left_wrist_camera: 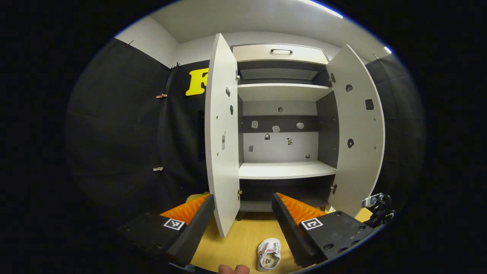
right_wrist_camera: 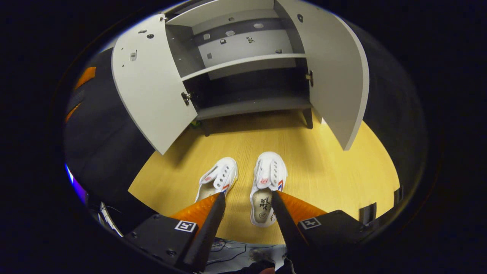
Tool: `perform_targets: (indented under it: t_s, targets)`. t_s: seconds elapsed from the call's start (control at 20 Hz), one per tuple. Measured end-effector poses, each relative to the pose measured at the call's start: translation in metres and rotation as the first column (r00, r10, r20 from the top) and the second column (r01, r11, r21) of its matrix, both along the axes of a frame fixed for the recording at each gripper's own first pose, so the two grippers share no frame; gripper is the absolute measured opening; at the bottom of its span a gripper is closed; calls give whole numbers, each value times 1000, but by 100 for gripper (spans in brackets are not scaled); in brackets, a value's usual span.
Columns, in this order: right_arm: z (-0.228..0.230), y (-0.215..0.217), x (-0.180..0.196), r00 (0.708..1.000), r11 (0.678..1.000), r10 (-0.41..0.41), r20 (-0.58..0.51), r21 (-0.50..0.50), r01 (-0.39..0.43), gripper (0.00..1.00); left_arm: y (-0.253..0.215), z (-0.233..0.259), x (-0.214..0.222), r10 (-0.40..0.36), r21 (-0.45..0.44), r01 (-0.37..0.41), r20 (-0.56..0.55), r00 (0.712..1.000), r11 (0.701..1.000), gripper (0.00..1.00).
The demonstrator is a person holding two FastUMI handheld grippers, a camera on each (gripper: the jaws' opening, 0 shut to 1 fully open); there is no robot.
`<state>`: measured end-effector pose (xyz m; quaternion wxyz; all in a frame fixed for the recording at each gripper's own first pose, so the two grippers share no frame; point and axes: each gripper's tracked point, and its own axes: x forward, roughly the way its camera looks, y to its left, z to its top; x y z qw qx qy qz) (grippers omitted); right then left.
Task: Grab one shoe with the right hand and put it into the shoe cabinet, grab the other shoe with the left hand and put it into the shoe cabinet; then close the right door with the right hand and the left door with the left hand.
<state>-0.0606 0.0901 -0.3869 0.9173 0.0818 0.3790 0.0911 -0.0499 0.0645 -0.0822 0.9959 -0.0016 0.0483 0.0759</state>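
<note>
In the right gripper view my right gripper [right_wrist_camera: 246,198] hangs spread above two white shoes on the wooden floor [right_wrist_camera: 323,167], gripping nothing; the left shoe [right_wrist_camera: 218,179] is partly hidden behind one orange finger, the right shoe [right_wrist_camera: 268,186] lies between the fingers. The shoe cabinet [right_wrist_camera: 247,76] stands beyond them with both doors wide open — its top is cut off. In the left gripper view my left gripper [left_wrist_camera: 243,207] is spread and empty too; the cabinet's shelves hold no shoes; one shoe [left_wrist_camera: 268,254] peeks in at the bottom edge.
</note>
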Motion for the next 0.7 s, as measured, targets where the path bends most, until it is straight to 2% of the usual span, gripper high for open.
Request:
perform_targets:
  t_s: [0.1,0.15,0.2,0.25,0.5,0.65,0.7]
  targets:
    - [-28,5,7,1000,1000,11,-16,-8,-11,80,5,-10,-5,18,-2,-18,-19,1000,1000,95]
    - [-40,7,12,1000,1000,11,-19,-17,-12,69,7,-14,-7,24,-4,-24,-28,999,1000,95]
    - [-49,8,19,1000,1000,3,-20,-26,-3,65,9,-19,-8,30,-7,-30,-35,999,1000,95]
    - [-60,10,27,1000,1000,-11,-21,-29,10,57,11,-23,-8,35,-9,-35,-43,998,999,95]
    - [-101,12,47,994,995,-80,-71,-58,76,55,18,-43,-10,53,2,-53,-89,995,999,95]
    - [-116,10,38,985,991,-126,-119,-66,119,54,24,-50,-9,66,10,-66,-105,992,998,95]
    - [-106,9,34,983,989,-142,-118,-51,137,46,26,-53,-10,70,11,-69,-111,991,998,95]
